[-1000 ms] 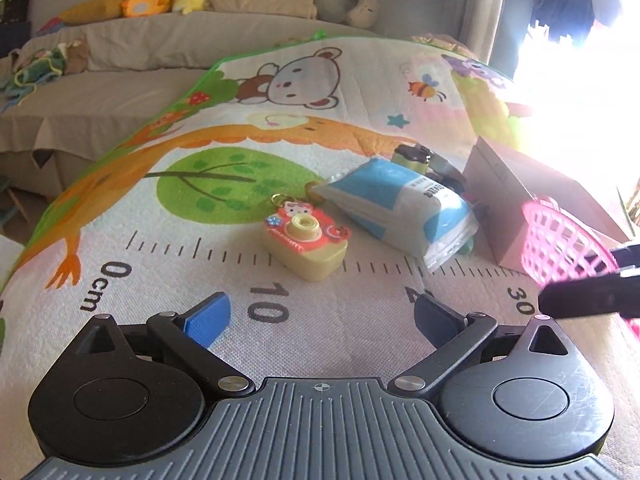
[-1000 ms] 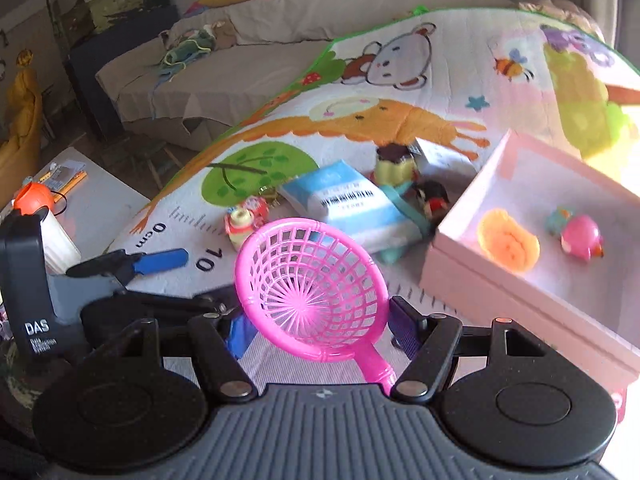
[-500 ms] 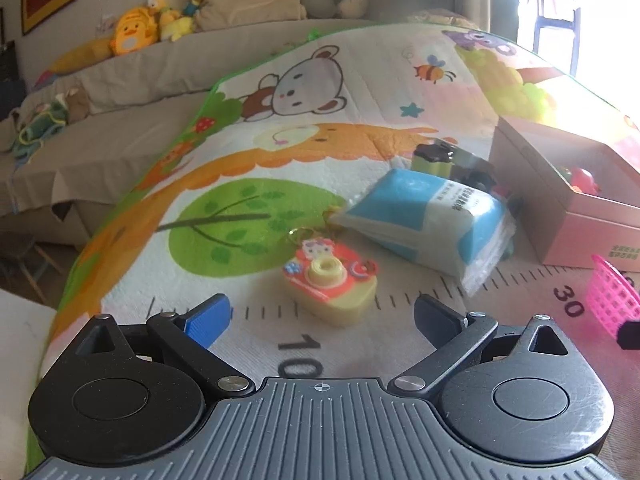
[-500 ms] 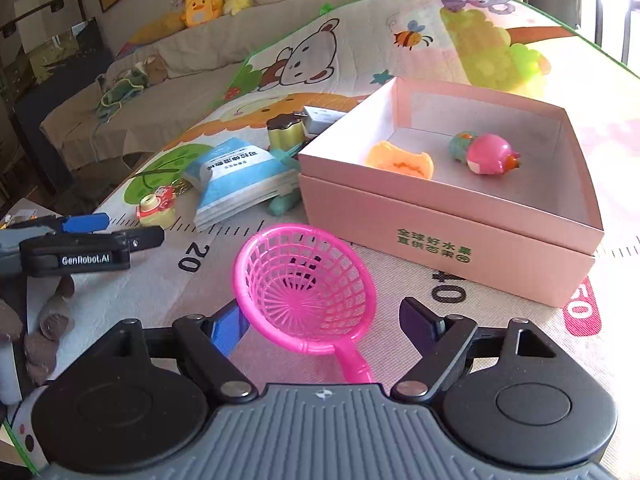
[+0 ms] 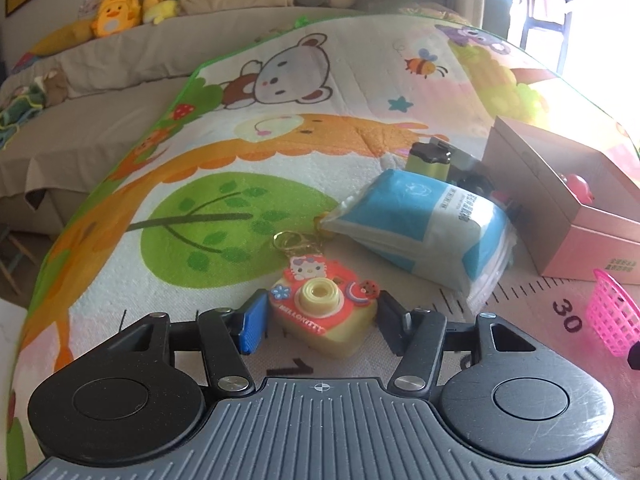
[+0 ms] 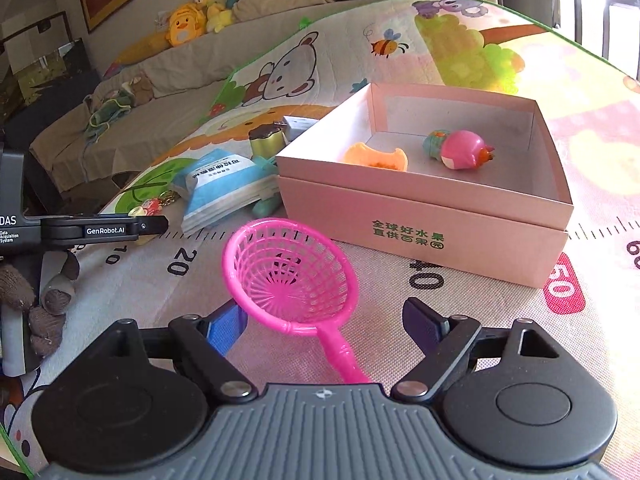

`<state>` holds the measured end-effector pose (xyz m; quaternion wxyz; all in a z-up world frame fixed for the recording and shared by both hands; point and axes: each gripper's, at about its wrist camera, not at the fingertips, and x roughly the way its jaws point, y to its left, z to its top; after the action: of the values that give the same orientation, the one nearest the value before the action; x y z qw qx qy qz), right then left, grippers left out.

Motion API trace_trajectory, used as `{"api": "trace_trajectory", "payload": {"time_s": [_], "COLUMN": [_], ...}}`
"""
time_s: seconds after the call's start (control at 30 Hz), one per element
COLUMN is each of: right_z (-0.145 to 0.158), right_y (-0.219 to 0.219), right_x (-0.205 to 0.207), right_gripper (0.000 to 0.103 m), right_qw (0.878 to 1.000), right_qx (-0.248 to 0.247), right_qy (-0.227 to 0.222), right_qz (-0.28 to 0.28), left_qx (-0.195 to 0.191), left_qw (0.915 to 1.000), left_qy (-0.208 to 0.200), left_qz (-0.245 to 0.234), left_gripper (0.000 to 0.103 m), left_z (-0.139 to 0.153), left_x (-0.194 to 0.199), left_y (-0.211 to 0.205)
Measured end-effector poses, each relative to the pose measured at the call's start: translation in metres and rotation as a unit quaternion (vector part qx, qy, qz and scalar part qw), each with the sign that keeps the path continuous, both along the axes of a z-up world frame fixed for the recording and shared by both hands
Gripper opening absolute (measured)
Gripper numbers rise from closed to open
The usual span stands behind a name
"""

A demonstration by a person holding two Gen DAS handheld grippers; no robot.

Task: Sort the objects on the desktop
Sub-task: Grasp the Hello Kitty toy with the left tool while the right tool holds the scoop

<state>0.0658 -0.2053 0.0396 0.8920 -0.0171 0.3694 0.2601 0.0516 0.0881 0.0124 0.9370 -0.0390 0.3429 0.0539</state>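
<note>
The left tongs (image 5: pixel 322 322) straddle the toy camera (image 5: pixel 326 310), one finger at each side of its body; contact cannot be confirmed. The camera rests on the printed mat (image 5: pixel 248 184) at the ruler markings. A blue-and-white packet (image 5: pixel 420 224) lies beyond it, beside the pink box (image 5: pixel 560 208). A pink strainer (image 5: pixel 612 320) shows at the right edge.

A red-and-yellow toy camera (image 5: pixel 324 316) lies on the mat; a pink strainer (image 6: pixel 292 276) lies before the pink box (image 6: pixel 424 216).
</note>
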Motion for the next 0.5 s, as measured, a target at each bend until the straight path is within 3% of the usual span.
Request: {"api": "trace_trajectory", "payload": {"time_s": [0.1, 0.2, 0.4, 0.5], "right_z": [0.002, 0.002, -0.001, -0.003], "right_y": [0.0, -0.001, 0.002, 0.006], "right_x": [-0.007, -0.008, -0.01, -0.014], "right_gripper": [0.09, 0.091, 0.091, 0.091], "right_qw": [1.0, 1.0, 1.0, 0.998], "right_qx": [-0.007, -0.008, -0.007, 0.006], "right_qy": [-0.021, -0.026, -0.018, 0.005], "right_qz": [0.003, 0.004, 0.023, 0.059], "left_qx": [0.011, -0.003, -0.013, -0.011], "left_qw": [0.9998, 0.9991, 0.9986, 0.9988], "left_qy": [0.003, 0.009, 0.012, 0.016], "left_qz": [-0.014, -0.04, -0.049, -0.044], "left_gripper": [0.062, 0.063, 0.073, 0.075], "left_z": [0.0, 0.003, 0.004, 0.002], "left_x": [-0.019, -0.039, -0.054, -0.052], "left_y": [-0.011, -0.021, -0.029, -0.029]}}
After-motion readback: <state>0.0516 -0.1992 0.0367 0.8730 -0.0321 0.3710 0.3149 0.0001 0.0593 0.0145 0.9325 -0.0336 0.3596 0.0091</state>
